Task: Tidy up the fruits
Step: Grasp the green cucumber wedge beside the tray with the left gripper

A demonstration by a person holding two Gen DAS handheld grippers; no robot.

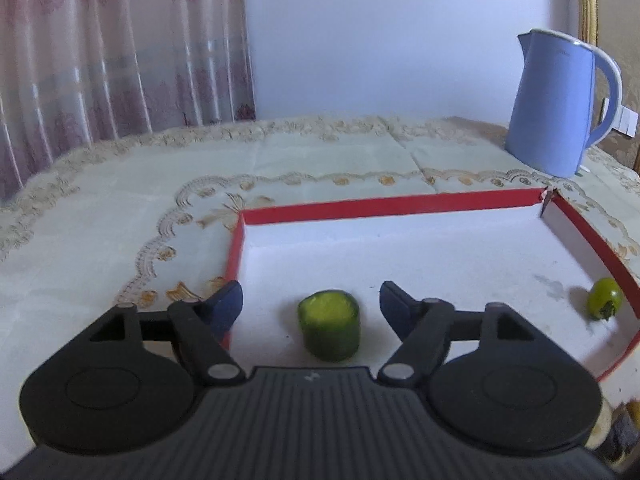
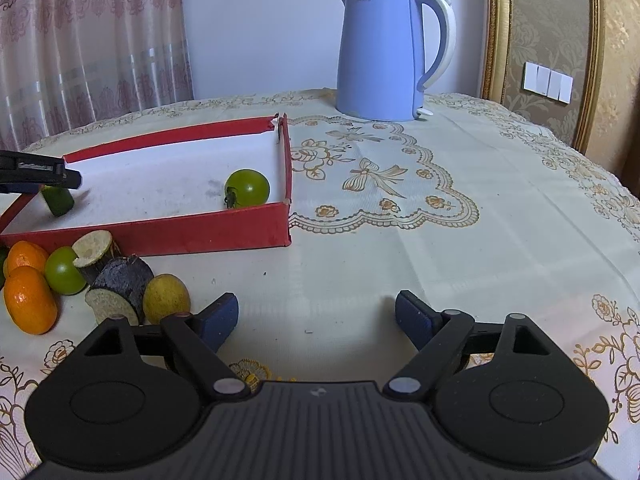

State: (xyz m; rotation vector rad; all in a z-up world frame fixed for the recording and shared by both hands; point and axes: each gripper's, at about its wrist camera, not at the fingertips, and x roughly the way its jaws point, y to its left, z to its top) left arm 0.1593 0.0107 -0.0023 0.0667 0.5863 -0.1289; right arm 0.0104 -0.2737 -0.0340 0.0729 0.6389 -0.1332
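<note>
Worktop (image 2: 400,240) clothed | left tool (image 1: 311,300) wide astride cucumber piece (image 1: 329,324) in red tray (image 1: 384,204), unheld; right tool (image 2: 317,316) wide, empty | risk: withdrawing tool topples piece.

Green fruit (image 2: 2,268) cut by edge

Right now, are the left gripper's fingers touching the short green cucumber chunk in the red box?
Apart. The left wrist view shows white box floor between the cucumber chunk and each of the fingers.
</note>
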